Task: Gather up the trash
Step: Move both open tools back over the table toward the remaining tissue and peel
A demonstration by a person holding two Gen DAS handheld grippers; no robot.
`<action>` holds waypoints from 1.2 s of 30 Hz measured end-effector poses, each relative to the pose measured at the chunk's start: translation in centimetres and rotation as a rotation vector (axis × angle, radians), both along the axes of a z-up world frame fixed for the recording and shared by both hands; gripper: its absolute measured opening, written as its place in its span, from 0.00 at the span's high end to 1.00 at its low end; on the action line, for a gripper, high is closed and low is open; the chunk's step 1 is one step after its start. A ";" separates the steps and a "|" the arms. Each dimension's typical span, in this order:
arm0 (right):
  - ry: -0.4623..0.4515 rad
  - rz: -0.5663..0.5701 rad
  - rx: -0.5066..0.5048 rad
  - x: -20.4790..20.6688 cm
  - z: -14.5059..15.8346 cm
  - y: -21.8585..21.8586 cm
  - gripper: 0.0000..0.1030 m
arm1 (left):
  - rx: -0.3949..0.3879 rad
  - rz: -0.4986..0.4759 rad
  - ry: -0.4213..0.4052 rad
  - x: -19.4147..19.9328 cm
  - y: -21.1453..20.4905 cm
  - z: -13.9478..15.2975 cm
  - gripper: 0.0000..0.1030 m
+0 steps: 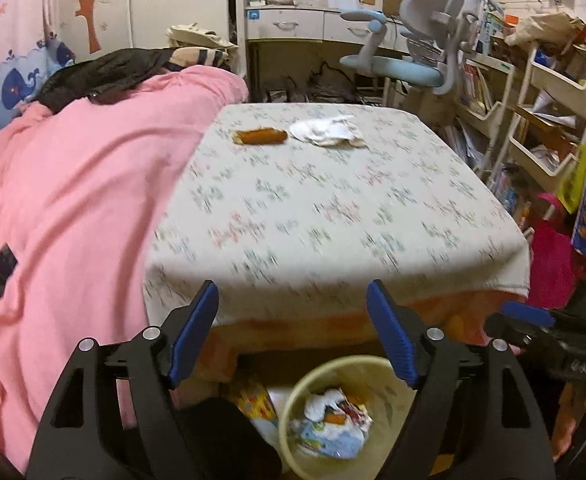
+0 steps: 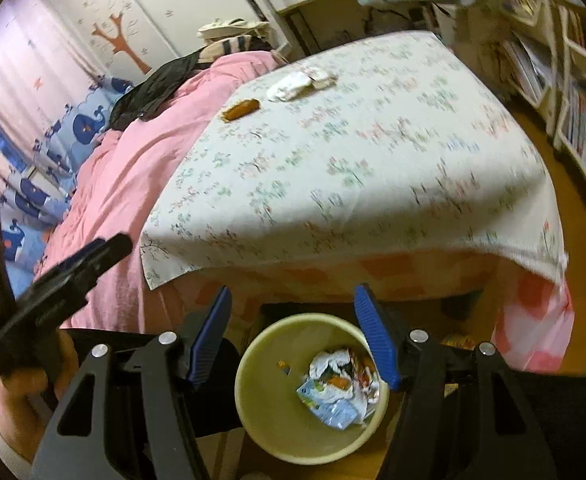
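Both the left tongs (image 1: 293,332) and right tongs (image 2: 291,334) are wide and empty above the bin (image 2: 253,376). The white tissue (image 1: 327,132) on the bed (image 1: 333,220) looks soft and light; pinch its puffy middle.

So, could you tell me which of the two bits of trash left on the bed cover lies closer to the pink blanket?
The orange wrapper: it lies between the pink blanket and the crumpled white tissue.

Matt plastic bin (image 2: 253,420), crumpled paper (image 2: 333,364)
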State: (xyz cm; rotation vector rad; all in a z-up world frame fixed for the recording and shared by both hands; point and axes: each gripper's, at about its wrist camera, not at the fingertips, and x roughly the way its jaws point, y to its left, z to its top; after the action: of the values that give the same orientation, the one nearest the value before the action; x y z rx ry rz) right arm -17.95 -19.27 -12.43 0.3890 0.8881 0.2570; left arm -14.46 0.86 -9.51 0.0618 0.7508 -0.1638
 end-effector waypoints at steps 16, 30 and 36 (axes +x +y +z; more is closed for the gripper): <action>-0.046 0.016 -0.106 16.5 2.6 -0.2 0.34 | 0.025 0.089 -0.013 17.0 1.0 1.1 0.29; -0.051 -0.026 -0.094 28.3 0.6 -0.4 0.34 | 0.184 -0.116 0.010 29.2 -2.2 -2.1 0.29; -0.027 -0.050 -0.074 30.9 -0.4 -1.1 0.34 | 0.194 -0.163 0.022 31.7 -2.6 -2.7 0.29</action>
State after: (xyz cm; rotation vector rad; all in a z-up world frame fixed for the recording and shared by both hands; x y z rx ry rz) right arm 12.99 -20.38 -12.79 0.3374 0.8575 0.1829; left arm 17.24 -1.73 -12.23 0.3067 0.7818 -0.2466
